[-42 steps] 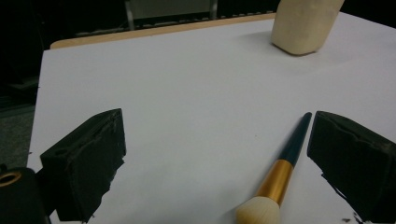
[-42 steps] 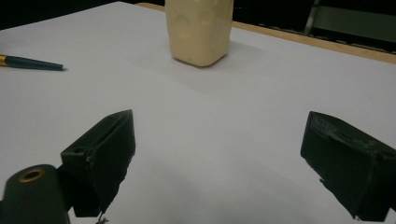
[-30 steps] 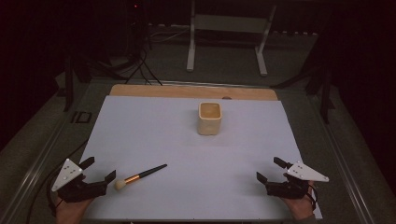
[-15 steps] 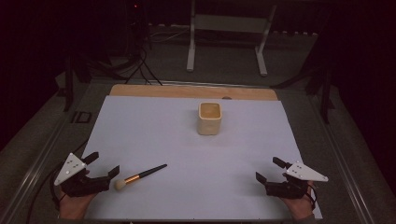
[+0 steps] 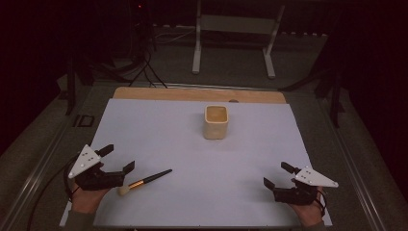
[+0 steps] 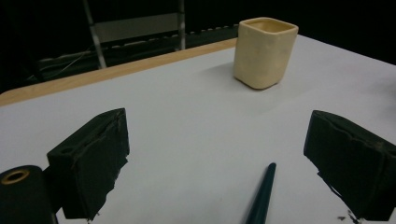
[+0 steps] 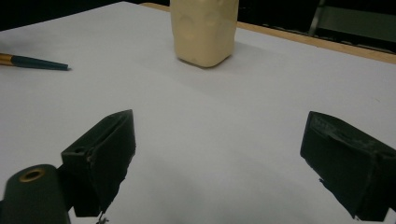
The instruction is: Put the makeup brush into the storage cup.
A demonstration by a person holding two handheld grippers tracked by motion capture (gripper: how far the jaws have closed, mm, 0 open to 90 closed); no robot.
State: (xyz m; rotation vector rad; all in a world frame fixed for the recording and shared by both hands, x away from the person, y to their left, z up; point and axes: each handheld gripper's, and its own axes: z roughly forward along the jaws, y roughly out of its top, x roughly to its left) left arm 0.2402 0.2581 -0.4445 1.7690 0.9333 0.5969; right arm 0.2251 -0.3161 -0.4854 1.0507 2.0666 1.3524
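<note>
High view: slim dark-handled brush (image 5: 144, 181) lies beside squarish cream cup (image 5: 215, 121).

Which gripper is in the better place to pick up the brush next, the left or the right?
Probably the left. The left gripper is open right beside the brush, whose handle lies between its jaws. The right gripper is far across the sheet.

This looks like a lab or recording studio rather than a home. The desk (image 5: 144, 94) is covered by a plain white sheet (image 5: 159, 134), the surroundings are dark, cables (image 5: 139, 67) trail across the grey floor beyond the desk's far left corner, and a white metal stand (image 5: 231, 29) rises behind the far edge.
</note>
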